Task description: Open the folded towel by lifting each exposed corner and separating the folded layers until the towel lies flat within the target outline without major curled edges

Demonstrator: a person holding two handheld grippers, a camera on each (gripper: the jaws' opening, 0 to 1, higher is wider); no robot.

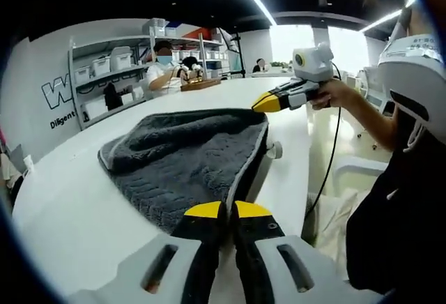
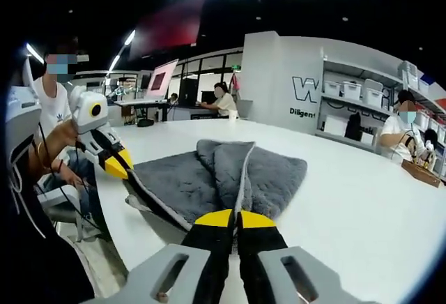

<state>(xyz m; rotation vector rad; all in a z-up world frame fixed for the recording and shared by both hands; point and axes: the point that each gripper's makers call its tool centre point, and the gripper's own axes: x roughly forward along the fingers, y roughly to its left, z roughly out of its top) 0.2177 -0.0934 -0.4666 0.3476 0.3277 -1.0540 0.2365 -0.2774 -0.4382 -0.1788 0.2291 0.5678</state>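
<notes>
Your folded dark grey terry towel [image 1: 185, 154] lies mid-frame on the white round-edged bench [image 1: 77, 213], both grippers off it.

Your left gripper [image 1: 226, 210], bottom centre of the left gripper view, has its yellow-tipped jaws clenched together at the towel's near edge. Your right gripper [image 1: 268, 102], at upper right there, hovers above the far corner, jaws pressed together, grasping nothing. Storage shelves with white bins [image 1: 111, 74] and a seated person [image 1: 164, 70] sit upper left, beyond the bench.
</notes>
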